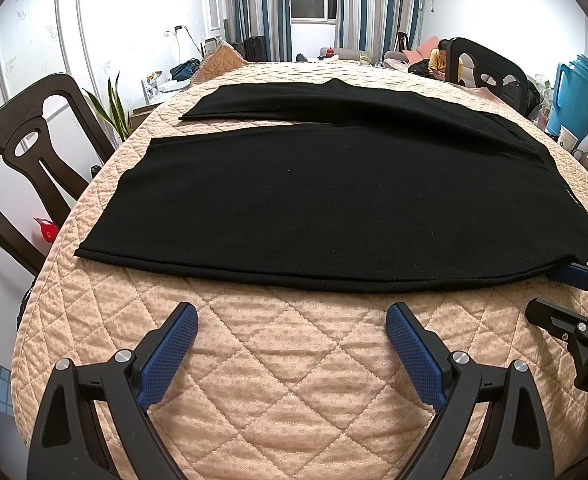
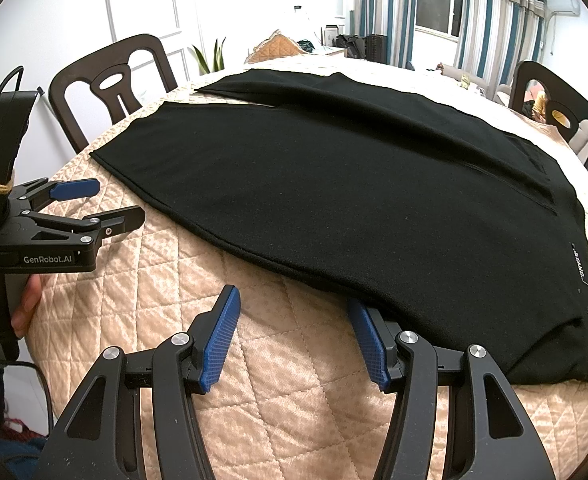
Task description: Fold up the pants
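Black pants (image 1: 313, 204) lie flat on a peach quilted table cover (image 1: 286, 360), legs spread apart toward the left, waist at the right. My left gripper (image 1: 292, 318) is open and empty just short of the near leg's edge. It also shows in the right wrist view (image 2: 114, 202), open, at the left. My right gripper (image 2: 294, 304) is open at the near edge of the pants (image 2: 373, 200) by the waist; its right finger (image 2: 367, 344) touches the cloth edge. It shows in the left wrist view (image 1: 565, 292) at the far right.
Dark wooden chairs stand at the left (image 1: 26, 168) and far right (image 1: 489, 68). A blue thermos (image 1: 575, 92) and small items sit at the right table edge. A plant (image 1: 114, 108) stands by the wall. A person (image 1: 443, 60) sits far back.
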Action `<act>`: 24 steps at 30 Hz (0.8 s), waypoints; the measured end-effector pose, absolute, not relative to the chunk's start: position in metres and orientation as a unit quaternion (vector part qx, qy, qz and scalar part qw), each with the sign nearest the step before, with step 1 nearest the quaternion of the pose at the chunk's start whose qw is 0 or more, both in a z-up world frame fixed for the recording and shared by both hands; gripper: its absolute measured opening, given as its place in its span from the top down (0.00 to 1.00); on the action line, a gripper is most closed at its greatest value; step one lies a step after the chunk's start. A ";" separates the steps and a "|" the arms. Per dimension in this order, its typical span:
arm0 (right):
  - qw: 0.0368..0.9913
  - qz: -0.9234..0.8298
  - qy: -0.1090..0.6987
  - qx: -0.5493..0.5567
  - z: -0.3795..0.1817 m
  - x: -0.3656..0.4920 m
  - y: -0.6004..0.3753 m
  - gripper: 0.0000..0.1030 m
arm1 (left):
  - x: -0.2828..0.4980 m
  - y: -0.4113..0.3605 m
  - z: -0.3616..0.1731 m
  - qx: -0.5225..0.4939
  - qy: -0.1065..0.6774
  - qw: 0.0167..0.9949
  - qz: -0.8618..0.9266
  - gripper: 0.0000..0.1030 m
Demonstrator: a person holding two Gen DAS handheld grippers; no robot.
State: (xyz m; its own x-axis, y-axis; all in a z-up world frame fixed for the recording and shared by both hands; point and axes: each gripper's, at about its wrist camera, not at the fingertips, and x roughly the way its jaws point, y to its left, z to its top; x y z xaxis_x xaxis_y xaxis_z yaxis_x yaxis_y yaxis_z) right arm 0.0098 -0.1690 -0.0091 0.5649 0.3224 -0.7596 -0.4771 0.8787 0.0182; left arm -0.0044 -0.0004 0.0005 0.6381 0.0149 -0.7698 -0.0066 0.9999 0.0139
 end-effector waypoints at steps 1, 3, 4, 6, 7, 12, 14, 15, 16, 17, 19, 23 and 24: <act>0.879 0.227 0.407 -0.095 -0.009 0.010 -0.169 0.45 | -0.004 0.000 0.001 0.005 0.425 0.905 0.006 0.06; 0.879 0.227 0.407 -0.095 -0.009 0.010 -0.169 0.45 | -0.004 0.000 0.001 0.005 0.425 0.905 0.006 0.06; 0.879 0.227 0.407 -0.095 -0.009 0.010 -0.169 0.45 | -0.004 0.000 0.001 0.005 0.425 0.905 0.006 0.06; 0.879 0.227 0.407 -0.095 -0.009 0.010 -0.169 0.45 | -0.005 0.000 0.000 0.005 0.425 0.905 0.006 0.06; 0.879 0.227 0.407 -0.095 -0.009 0.010 -0.169 0.45 | -0.005 0.000 0.000 0.005 0.425 0.905 0.006 0.06; 0.879 0.227 0.407 -0.095 -0.009 0.010 -0.169 0.45 | -0.005 -0.001 0.000 0.005 0.425 0.905 0.006 0.06; 0.879 0.227 0.407 -0.095 -0.009 0.010 -0.169 0.45 | -0.005 -0.001 0.000 0.005 0.425 0.905 0.006 0.06; 0.879 0.227 0.407 -0.095 -0.009 0.010 -0.169 0.45 | -0.005 -0.001 0.000 0.005 0.425 0.905 0.006 0.06; 0.879 0.227 0.407 -0.095 -0.009 0.010 -0.169 0.45 | -0.005 -0.001 0.000 0.005 0.425 0.905 0.006 0.06; 0.879 0.227 0.407 -0.095 -0.009 0.010 -0.169 0.45 | -0.005 -0.001 0.000 0.005 0.425 0.905 0.006 0.06; 0.879 0.227 0.407 -0.095 -0.009 0.010 -0.169 0.45 | -0.005 -0.001 0.000 0.005 0.425 0.905 0.006 0.06; 0.880 0.226 0.407 -0.097 -0.009 0.009 -0.168 0.45 | -0.005 -0.001 0.000 0.005 0.425 0.905 0.006 0.06; 0.880 0.225 0.407 -0.099 -0.010 0.009 -0.169 0.45 | -0.005 -0.001 0.000 0.005 0.425 0.905 0.006 0.06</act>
